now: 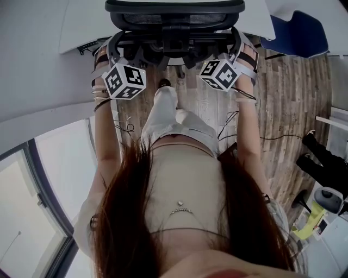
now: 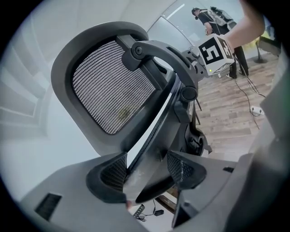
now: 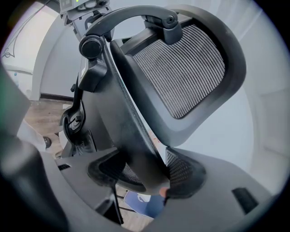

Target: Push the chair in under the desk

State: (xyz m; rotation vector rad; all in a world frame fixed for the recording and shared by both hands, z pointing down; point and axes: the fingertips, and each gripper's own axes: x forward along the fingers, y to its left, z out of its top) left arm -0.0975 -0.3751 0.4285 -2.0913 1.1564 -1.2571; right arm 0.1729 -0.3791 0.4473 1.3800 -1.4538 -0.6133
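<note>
A black mesh office chair stands straight ahead of me, its back toward me and its headrest against the edge of the white desk. My left gripper is shut on the left edge of the chair back, and my right gripper is shut on the right edge. In the left gripper view the jaws clamp the dark frame below the mesh headrest, and the right gripper's marker cube shows beyond. In the right gripper view the jaws pinch the frame under the headrest.
A blue chair stands at the desk's right end. Cables lie on the wood floor by my feet. A person in black is at the right, near a white and yellow machine. A glass wall runs along my left.
</note>
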